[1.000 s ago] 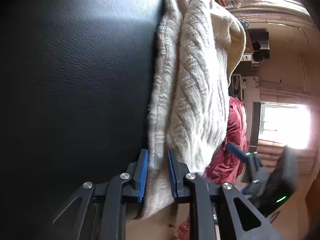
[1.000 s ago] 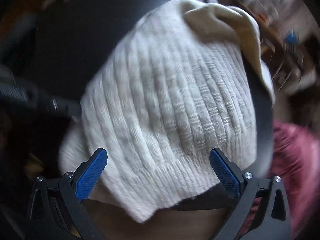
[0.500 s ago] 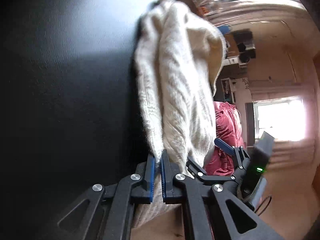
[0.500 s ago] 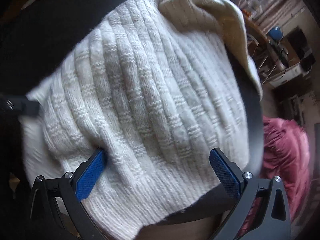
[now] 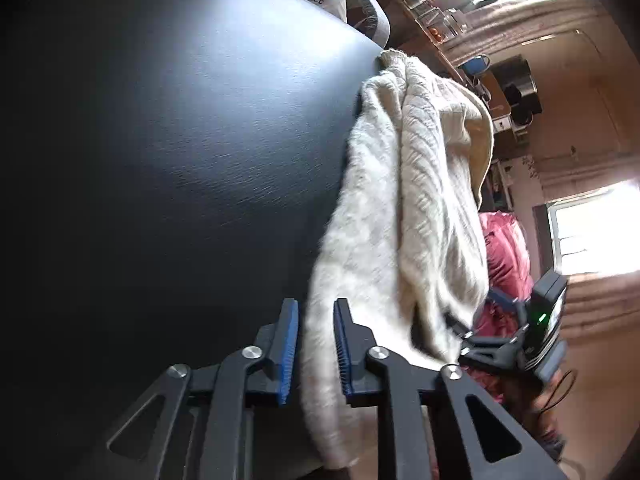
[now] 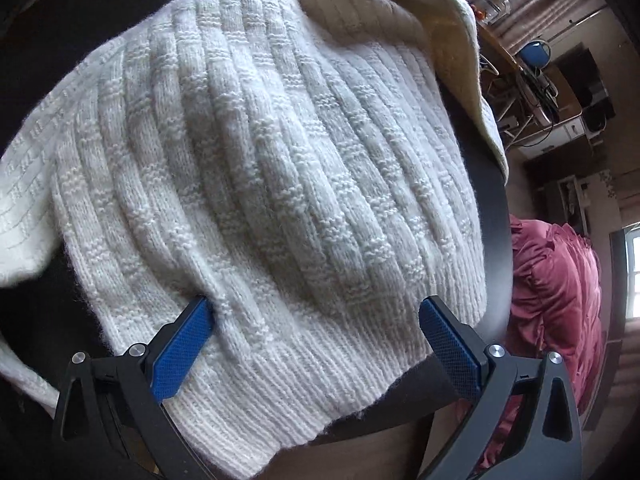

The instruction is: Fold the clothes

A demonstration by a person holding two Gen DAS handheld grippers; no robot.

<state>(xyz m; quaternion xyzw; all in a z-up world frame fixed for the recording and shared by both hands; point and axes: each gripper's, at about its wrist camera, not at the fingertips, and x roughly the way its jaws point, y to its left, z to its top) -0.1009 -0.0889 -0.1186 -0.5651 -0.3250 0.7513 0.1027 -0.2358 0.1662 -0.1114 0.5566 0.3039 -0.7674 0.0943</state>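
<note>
Crowding sweater (image 6: 260, 168): pink garment (image 6: 552, 280) beside table (image 5: 160, 160)

A cream ribbed knit sweater (image 6: 272, 168) lies folded on the black table (image 5: 160, 160), hem overhanging its edge.

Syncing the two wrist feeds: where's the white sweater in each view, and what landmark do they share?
Left wrist: sweater seen edge-on, right of centre, running from mid-frame down between the left tongs, along the black table edge.
Right wrist: sweater fills most of the frame, spread flat; hem lies between the open right tongs.
Shared landmark: red garment beyond the table's right edge.
</note>
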